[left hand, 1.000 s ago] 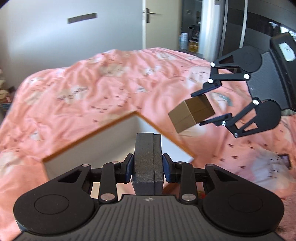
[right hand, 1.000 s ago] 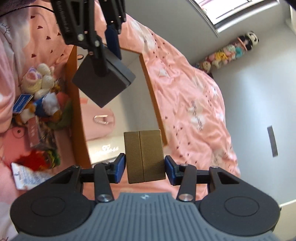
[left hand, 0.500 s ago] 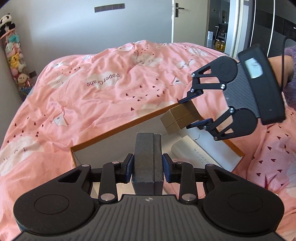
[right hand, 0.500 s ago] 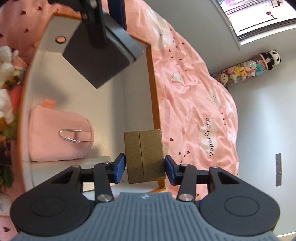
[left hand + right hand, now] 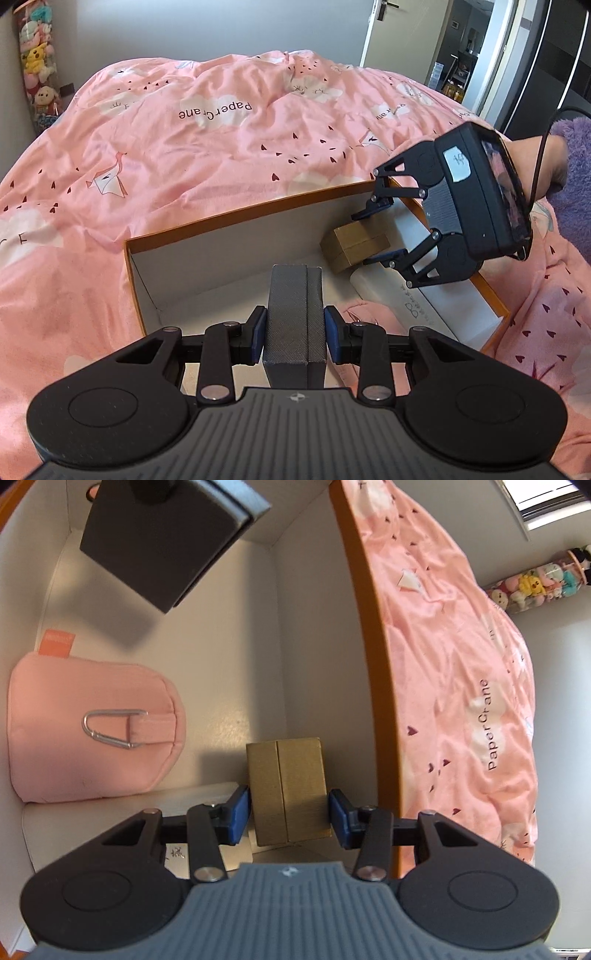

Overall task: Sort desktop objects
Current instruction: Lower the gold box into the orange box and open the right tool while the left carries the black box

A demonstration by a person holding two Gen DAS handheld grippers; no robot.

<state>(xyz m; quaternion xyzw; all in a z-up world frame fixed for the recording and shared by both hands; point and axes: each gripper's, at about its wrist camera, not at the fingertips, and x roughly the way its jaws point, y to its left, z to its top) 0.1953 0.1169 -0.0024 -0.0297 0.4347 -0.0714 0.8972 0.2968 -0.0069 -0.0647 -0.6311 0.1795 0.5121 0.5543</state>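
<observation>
Placement was the step in hand: the right gripper, clamped on the gold box, hung inside the storage box near its wall. The left gripper, clamped on the grey box, hung over the open floor beyond. Next move probably called for lowering, then release. A pink pouch lay left of the right gripper, and a white box below could obstruct it.

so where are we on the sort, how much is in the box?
Done: a pink pouch and a white box already lie in the orange-rimmed box. In hand: left tool grips a grey box, right tool a gold box, both over the box interior. Left: releasing both; anything else is out of view.
</observation>
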